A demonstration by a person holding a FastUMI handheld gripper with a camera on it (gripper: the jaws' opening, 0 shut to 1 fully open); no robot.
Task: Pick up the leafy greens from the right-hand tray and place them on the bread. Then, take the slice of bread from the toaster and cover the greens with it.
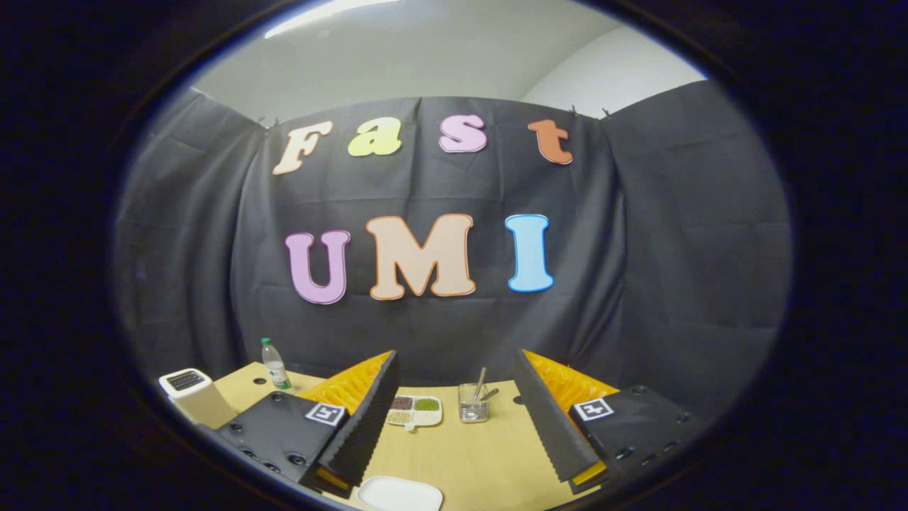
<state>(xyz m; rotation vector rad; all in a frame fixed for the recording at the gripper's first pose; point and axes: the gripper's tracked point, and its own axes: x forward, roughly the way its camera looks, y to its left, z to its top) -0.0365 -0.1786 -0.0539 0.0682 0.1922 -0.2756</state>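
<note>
My gripper (454,433) is held high above the wooden table (468,461), its two fingers spread wide apart and nothing between them. A white toaster (193,394) stands at the table's far left corner, beyond the left finger; I cannot tell whether bread is in its slot. Just below the fingers, near the table's front edge, lies a white tray (399,494), only its far rim showing. Between the fingers, farther off, sits a small white divided dish (413,410) holding brown, green and pale fillings.
A clear glass cup (473,406) with utensils stands mid-table beside the divided dish. A small plastic bottle (275,365) with a green cap is at the back left, near the toaster. Black cloth walls close the table on all far sides.
</note>
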